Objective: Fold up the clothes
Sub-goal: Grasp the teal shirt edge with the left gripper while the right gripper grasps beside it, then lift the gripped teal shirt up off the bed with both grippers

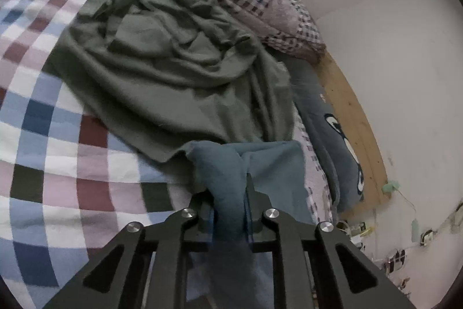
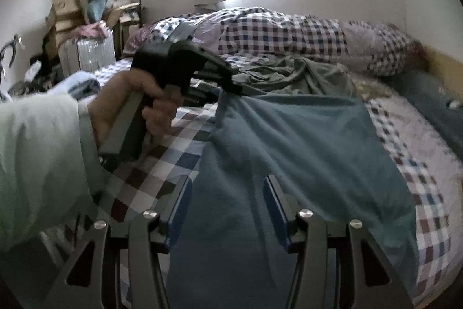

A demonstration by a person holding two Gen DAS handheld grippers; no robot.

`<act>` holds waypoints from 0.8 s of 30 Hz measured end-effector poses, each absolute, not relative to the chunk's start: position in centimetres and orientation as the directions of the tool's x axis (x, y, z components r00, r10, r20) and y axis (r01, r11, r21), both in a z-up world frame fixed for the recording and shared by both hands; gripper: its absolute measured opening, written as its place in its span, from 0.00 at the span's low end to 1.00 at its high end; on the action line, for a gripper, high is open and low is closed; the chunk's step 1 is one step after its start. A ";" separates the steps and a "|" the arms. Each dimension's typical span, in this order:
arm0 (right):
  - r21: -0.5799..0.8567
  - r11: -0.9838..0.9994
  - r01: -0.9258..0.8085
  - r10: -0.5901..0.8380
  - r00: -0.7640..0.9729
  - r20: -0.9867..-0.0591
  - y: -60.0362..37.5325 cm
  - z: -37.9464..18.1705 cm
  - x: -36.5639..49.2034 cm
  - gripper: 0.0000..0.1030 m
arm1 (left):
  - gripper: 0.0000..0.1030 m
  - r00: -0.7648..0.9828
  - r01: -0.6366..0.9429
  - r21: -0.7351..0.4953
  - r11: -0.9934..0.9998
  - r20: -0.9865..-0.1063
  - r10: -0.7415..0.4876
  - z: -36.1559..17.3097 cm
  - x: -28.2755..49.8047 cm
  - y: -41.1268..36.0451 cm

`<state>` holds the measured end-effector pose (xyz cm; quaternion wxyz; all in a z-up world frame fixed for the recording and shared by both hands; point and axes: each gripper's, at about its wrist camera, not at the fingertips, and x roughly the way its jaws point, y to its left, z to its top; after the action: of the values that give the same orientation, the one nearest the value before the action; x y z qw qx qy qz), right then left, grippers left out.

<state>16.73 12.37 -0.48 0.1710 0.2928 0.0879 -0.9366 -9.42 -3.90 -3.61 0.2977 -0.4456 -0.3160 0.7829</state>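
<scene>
While spread on the checked bed:
garment: soft blue fleece cloth (image 2: 289, 152) lies flat on the plaid bedsheet (image 1: 58, 164), long axis running from the near edge toward the far pillows.
left gripper (image 1: 228, 193): black, jaws narrow, pinched on a bunched corner of the blue cloth; person's hand (image 2: 130, 103) grips its handle, pale green sleeve (image 2: 37, 158) behind.
right gripper (image 2: 227, 210): jaws half apart, blue pads straddling the cloth; contact unclear.
behind: crumpled olive-grey shirt (image 1: 173, 57), matte knit.

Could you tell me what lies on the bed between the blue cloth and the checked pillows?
A crumpled green garment lies there, between the blue cloth and the checked pillows, as the right wrist view shows.
</scene>
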 end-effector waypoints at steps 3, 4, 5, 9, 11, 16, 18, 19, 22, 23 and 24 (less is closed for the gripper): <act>-0.141 -0.931 0.338 -0.205 -0.799 -0.565 11.1 -1.0 16.9 0.56 | 0.13 -0.429 -0.251 -0.758 -0.602 -0.470 0.771 -1.0 -8.4 -3.3; -0.160 -0.934 0.320 -0.183 -0.810 -0.557 10.8 -1.1 16.9 0.57 | 0.12 -0.427 -0.279 -0.755 -0.593 -0.456 0.781 0.0 -8.0 -3.0; -0.179 -0.936 0.302 -0.160 -0.821 -0.548 10.5 -1.2 16.8 0.61 | 0.12 -0.424 -0.301 -0.750 -0.589 -0.448 0.787 0.9 -7.6 -2.7; -0.247 -0.951 0.186 -0.050 -0.881 -0.471 8.9 -1.1 17.2 0.69 | 0.11 -0.400 -0.385 -0.715 -0.584 -0.441 0.803 4.4 -6.0 -1.6; -0.302 -0.945 0.125 0.013 -0.908 -0.418 7.8 -1.2 17.5 0.69 | 0.11 -0.390 -0.422 -0.695 -0.582 -0.440 0.809 5.8 -5.3 -1.1; -0.397 -0.916 0.052 0.097 -0.933 -0.346 5.0 -2.2 17.7 0.79 | 0.11 -0.387 -0.482 -0.670 -0.565 -0.415 0.823 8.9 -3.6 -0.8; -0.434 -0.900 0.022 0.138 -0.933 -0.332 4.2 -2.8 17.6 0.79 | 0.11 -0.391 -0.487 -0.670 -0.560 -0.407 0.826 9.5 -3.2 -0.8; -0.451 -0.893 -0.002 0.166 -0.931 -0.324 3.9 -3.1 17.4 0.79 | 0.11 -0.392 -0.486 -0.672 -0.559 -0.404 0.826 9.7 -3.1 -0.8; -0.522 -0.845 -0.115 0.302 -0.909 -0.288 3.3 -4.4 16.3 0.79 | 0.11 -0.402 -0.469 -0.686 -0.556 -0.395 0.826 10.0 -2.8 -1.0; -0.539 -0.831 -0.138 0.334 -0.898 -0.286 3.3 -4.8 16.2 0.79 | 0.11 -0.406 -0.465 -0.690 -0.555 -0.391 0.826 10.0 -2.8 -1.1; -0.564 -0.808 -0.167 0.378 -0.882 -0.281 3.6 -5.4 16.1 0.79 | 0.11 -0.410 -0.460 -0.695 -0.553 -0.386 0.826 10.0 -2.8 -1.2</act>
<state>16.07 3.58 -5.35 -0.1463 0.1937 0.2727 -0.9310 -2.85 -1.21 10.02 0.4011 -0.3662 -0.2502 0.8015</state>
